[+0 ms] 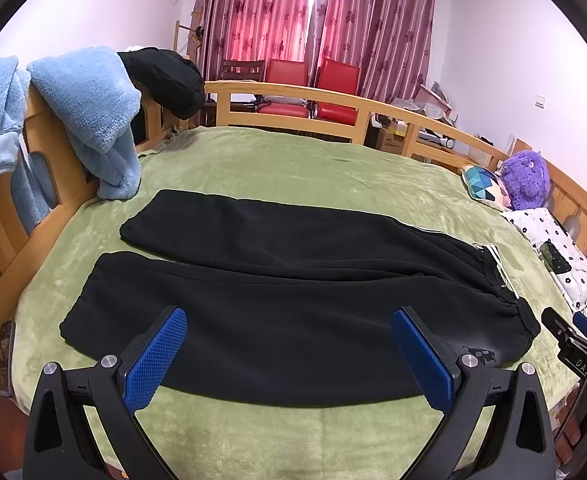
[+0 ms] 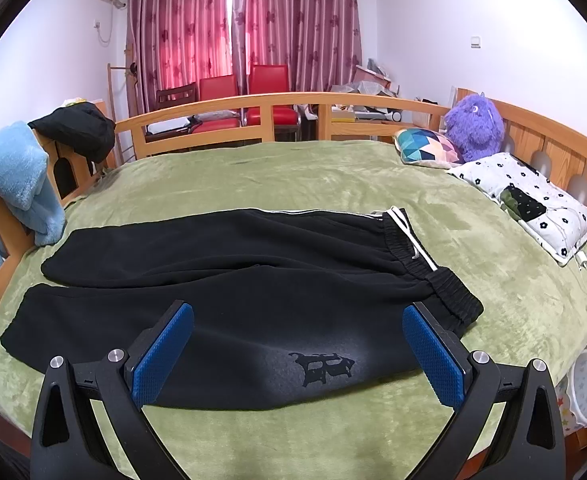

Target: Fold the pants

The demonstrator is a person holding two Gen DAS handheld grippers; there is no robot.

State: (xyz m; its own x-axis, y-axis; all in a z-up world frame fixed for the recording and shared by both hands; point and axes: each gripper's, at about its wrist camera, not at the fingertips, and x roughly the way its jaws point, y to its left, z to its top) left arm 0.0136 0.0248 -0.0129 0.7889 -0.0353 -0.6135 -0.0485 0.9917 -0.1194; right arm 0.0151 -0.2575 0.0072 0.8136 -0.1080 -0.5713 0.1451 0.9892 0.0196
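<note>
I'm holding my left gripper [image 1: 289,354] over the near edge of the black pants [image 1: 293,300], jaws spread wide, nothing between the blue pads [image 1: 155,364]. My right gripper [image 2: 297,354] is doing the same, jaws wide apart and gripping nothing, pads [image 2: 433,354] hanging above the cloth.

The pants are lying flat and unfolded on the green blanket [image 1: 253,160] of the bed, straight ahead of both sets of jaws. Legs are running off to the left of my jaws, side by side with a narrow gap between the cuffs; the elastic waistband [image 2: 449,292] with its white drawstring [image 2: 409,236] is sitting ahead and right of my right jaws. The dark printed logo [image 2: 321,366] is showing between my right jaws, on the near leg by the hip.

Further off: blue fleece [image 1: 89,116] draping over the wooden bed rail [image 1: 293,94] to the far left, purple plush toy [image 2: 475,128] and patterned pillow [image 2: 427,148] far ahead on the right, white floral pillow [image 2: 533,196] beside them, red chairs [image 2: 245,96] behind the rail
</note>
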